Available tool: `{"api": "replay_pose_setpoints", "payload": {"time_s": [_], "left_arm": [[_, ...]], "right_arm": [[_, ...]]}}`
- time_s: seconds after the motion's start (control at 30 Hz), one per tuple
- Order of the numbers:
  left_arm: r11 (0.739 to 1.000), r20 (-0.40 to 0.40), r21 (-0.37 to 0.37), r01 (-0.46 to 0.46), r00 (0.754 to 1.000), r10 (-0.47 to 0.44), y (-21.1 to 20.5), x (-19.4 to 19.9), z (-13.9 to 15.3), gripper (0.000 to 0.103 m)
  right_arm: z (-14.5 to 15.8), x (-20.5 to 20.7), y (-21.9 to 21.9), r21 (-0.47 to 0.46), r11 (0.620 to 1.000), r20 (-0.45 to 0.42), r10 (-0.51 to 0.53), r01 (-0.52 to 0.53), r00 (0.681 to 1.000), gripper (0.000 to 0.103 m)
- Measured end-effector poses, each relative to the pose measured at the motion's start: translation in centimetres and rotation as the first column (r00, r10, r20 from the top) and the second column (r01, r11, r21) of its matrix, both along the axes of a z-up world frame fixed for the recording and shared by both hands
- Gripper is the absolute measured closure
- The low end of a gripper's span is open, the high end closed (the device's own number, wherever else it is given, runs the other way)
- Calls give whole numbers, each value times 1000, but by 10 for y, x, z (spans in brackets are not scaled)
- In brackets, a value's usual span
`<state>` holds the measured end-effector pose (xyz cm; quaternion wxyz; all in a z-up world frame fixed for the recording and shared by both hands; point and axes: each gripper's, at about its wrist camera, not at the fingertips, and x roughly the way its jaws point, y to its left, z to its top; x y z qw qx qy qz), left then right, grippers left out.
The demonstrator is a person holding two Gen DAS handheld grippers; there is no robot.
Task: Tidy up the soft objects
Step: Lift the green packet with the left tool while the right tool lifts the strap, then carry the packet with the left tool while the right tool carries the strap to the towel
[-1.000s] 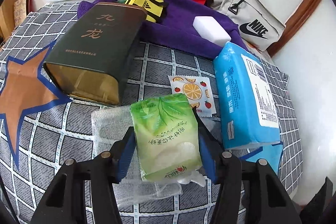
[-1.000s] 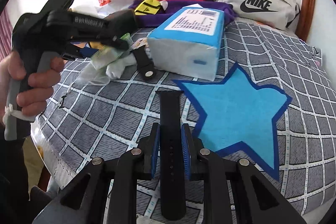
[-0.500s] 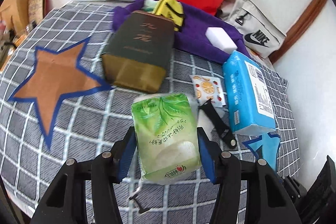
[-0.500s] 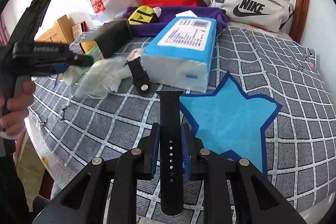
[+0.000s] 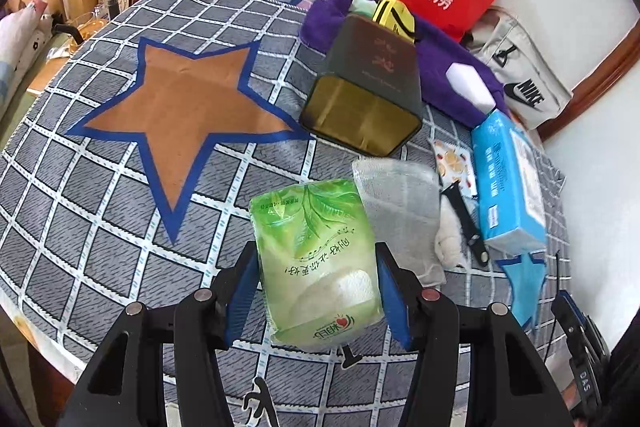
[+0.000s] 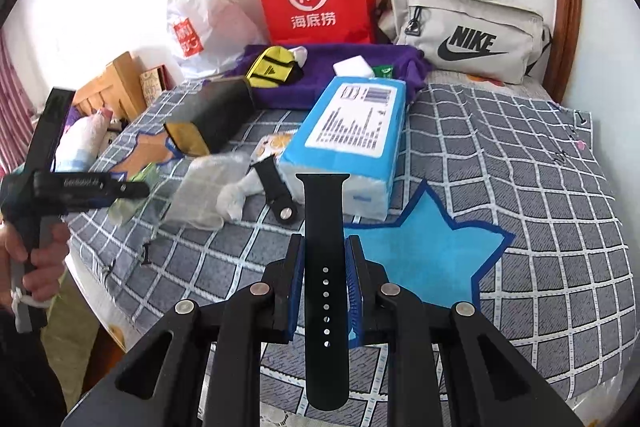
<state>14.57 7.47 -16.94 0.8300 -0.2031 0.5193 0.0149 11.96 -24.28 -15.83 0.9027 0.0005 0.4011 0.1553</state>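
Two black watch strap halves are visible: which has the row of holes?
The strap clamped in the right gripper; the other strap, lying beside the blue tissue pack, ends in a metal stud.

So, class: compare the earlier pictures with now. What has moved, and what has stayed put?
The left gripper carried the green tissue pack off the mesh bag toward the orange star. The right gripper lifted the black watch strap. Both grips held; the other items stayed put.

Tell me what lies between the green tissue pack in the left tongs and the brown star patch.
Nothing visible. The green tissue pack sits clamped in the left tongs, and only bare checked cover separates it from the brown star. The dark tin lies beside the star, off that path.
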Motion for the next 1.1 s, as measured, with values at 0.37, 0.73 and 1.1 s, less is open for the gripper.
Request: {"api": "replay_pose_setpoints", "payload": {"time_s": [0.37, 0.73, 1.1], "left_arm": [[1000, 104, -3, 17, 994, -17, 5, 16, 53, 49], [999, 180, 43, 33, 983, -40, 0, 53, 96, 49], [993, 202, 104, 48, 977, -68, -9, 90, 114, 49]], "right_arm": [[43, 26, -5, 47, 998, 32, -51, 49, 998, 83], [84, 62, 0, 64, 997, 100, -41, 35, 994, 83], [108, 114, 9, 69, 998, 157, -15, 4, 987, 83]]}}
